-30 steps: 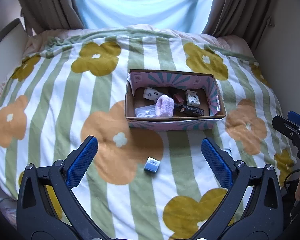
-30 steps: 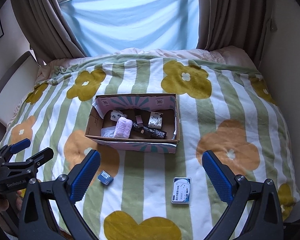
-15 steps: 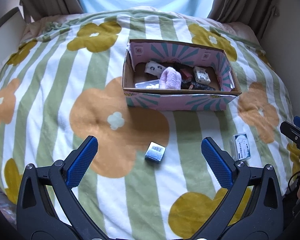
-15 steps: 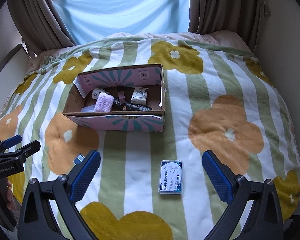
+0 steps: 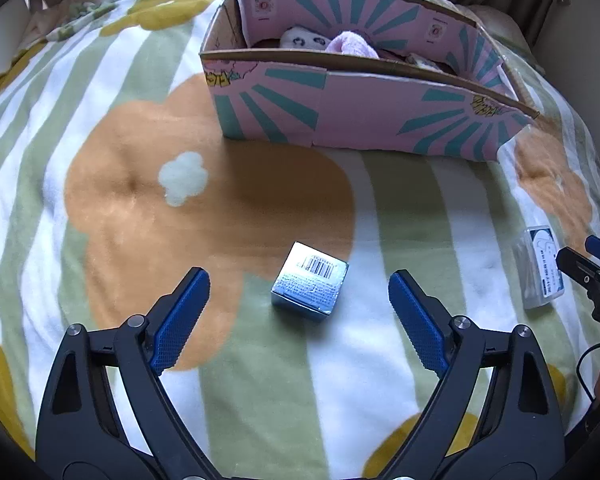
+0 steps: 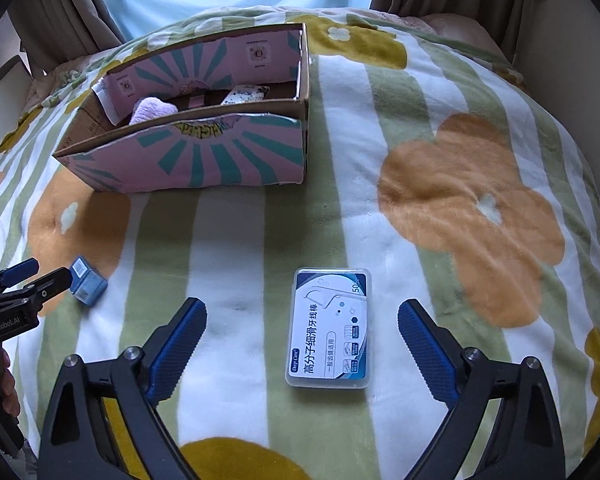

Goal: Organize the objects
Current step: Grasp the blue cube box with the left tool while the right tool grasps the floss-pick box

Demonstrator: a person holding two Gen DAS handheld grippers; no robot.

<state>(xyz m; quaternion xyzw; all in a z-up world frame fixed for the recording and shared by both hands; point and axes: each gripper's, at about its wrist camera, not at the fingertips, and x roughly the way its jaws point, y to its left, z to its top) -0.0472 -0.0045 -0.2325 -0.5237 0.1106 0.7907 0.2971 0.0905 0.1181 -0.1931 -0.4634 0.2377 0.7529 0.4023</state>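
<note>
A soft bedspread (image 6: pixel 440 128), striped green and white with orange and yellow flowers, is seen to carry all items. A pink cardboard box with teal sunburst print (image 6: pixel 204 156) stands open-topped on it, toward the far side; a lilac plush item (image 6: pixel 152 109) and other small goods, not fully identifiable, are already held inside.

Two items are left outside the box. A flat clear-plastic floss-pick case with a blue-and-white label (image 6: pixel 329 328) lies between the spread jaws of the right gripper (image 6: pixel 302 350), untouched. A small silver-blue carton with a barcode (image 5: pixel 310 287) lies just ahead of, and between, the spread fingers of the left gripper (image 5: pixel 299 322), also untouched.

The approach step is judged to be in hand. Next, each gripper is to be advanced and lowered until the pads flank its item, then clenched; the yielding fabric may let the flat case sink, so a low, level entry is advised.
</note>
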